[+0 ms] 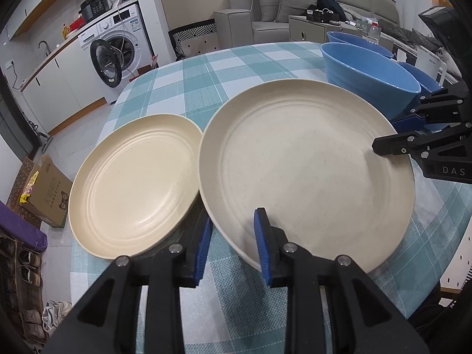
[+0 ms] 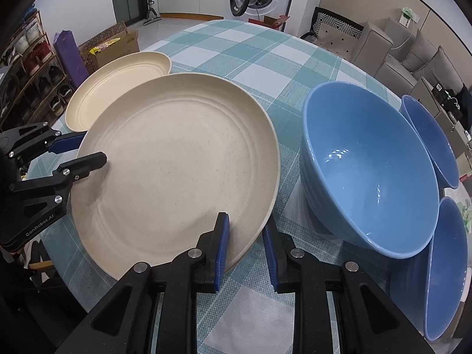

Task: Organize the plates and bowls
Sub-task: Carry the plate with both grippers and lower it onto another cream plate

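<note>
A large cream plate (image 1: 306, 162) (image 2: 177, 162) hangs tilted just above the checked table (image 2: 236, 47), held at two places on its rim. My left gripper (image 1: 233, 218) (image 2: 91, 147) is shut on its near-left rim, one finger on top and one underneath. My right gripper (image 2: 246, 221) (image 1: 386, 134) is shut on the opposite rim in the same way. A smaller cream plate (image 1: 132, 185) (image 2: 112, 88) lies on the table beside the large one, its edge just under the large plate's rim. A big blue bowl (image 2: 368, 177) (image 1: 368, 73) stands to the right of the held plate.
Two smaller blue bowls (image 2: 430, 138) (image 2: 442, 265) lean against the big one at the table's right edge. The round table's left edge drops to the floor, where a cardboard box (image 1: 47, 188) and a shoe rack (image 2: 26, 67) stand. A washing machine (image 1: 115, 47) and a sofa (image 1: 265, 11) stand farther back.
</note>
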Tool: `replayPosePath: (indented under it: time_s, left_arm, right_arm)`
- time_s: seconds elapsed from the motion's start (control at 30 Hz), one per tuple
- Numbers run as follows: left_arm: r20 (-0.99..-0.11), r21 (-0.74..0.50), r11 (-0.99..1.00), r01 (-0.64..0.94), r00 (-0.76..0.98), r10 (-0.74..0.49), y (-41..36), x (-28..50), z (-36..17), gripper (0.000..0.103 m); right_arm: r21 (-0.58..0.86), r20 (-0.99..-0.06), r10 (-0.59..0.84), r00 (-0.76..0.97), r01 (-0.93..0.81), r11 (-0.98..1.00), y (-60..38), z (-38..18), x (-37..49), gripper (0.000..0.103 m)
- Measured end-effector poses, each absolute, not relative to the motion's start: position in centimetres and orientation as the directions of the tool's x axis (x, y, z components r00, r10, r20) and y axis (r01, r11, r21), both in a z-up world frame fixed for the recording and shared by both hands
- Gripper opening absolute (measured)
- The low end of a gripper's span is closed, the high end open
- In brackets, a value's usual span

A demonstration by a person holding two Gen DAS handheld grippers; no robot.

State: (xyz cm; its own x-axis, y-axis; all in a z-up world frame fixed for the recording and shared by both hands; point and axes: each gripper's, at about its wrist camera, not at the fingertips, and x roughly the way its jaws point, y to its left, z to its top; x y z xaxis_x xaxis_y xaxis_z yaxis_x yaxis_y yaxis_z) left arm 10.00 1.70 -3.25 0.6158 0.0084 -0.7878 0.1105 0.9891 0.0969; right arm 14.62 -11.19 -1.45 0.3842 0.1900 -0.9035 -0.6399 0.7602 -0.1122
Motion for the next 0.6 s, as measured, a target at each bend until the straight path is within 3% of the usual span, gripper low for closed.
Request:
replayPosePath:
  time_s: [0.33,0.6]
  left_arm:
    - [-0.791,0.112,0.987,0.115,0.611,0.019,1.5,9.8,-3.6,0.028]
    - [-0.786,0.134,0.983,0.125,0.617,0.029,0.9,9.7,-3.9,0.036]
  right_arm:
    - [-0.156,-0.903,0.156,0.401,-0.642,0.751,-10.8,-2.2,14.2,0.025]
    - [-0.207,-0.897,0.121,0.426,-0.645,0.736,-10.5,-2.7,13.5,0.028]
